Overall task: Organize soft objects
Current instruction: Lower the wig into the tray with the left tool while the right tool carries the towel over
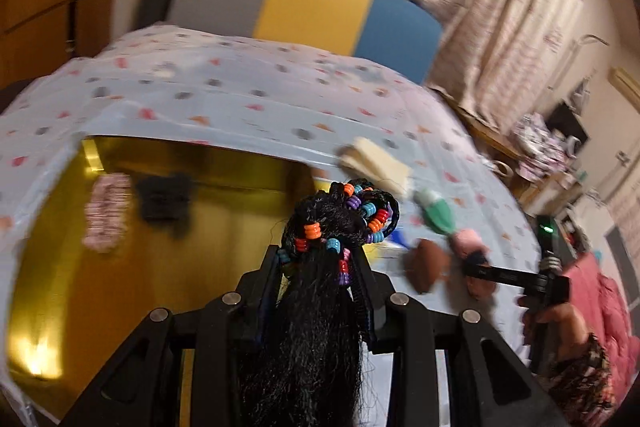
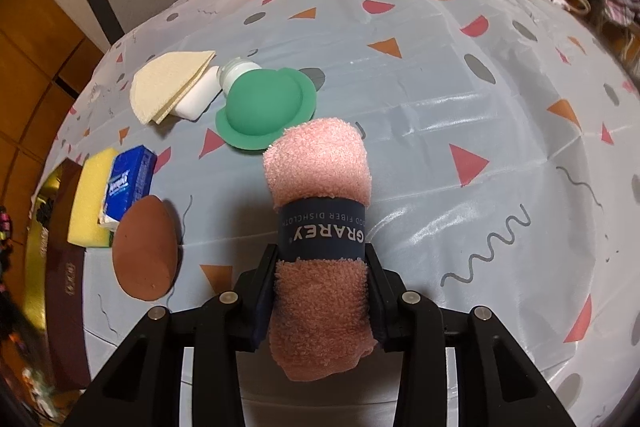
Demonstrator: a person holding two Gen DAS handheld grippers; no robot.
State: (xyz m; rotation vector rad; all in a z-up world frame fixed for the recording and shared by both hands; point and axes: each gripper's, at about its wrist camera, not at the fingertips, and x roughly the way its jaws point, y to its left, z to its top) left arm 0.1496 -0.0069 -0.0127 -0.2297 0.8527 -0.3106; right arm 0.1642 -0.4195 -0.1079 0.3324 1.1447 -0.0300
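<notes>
Both grippers loaded over a patterned tablecloth

The left gripper [image 1: 320, 267] clamps a black hairpiece [image 1: 320, 307] strung with coloured beads, held above a gold-lined box [image 1: 224, 227] where a pink scrunchie [image 1: 106, 213] and a dark item [image 1: 164, 201] already lie. The right gripper [image 2: 320, 275] squeezes a rolled pink dishcloth [image 2: 320, 187] with a navy band, its far end by a green silicone lid [image 2: 264, 107]. On the tablecloth [image 2: 480, 107] to the left lie a folded cream cloth [image 2: 168, 87], a white block [image 2: 200, 99], a yellow sponge [image 2: 90, 203], a blue tissue pack [image 2: 128, 183] and a brown egg-shaped sponge [image 2: 144, 247]. The left view is blurred.
</notes>
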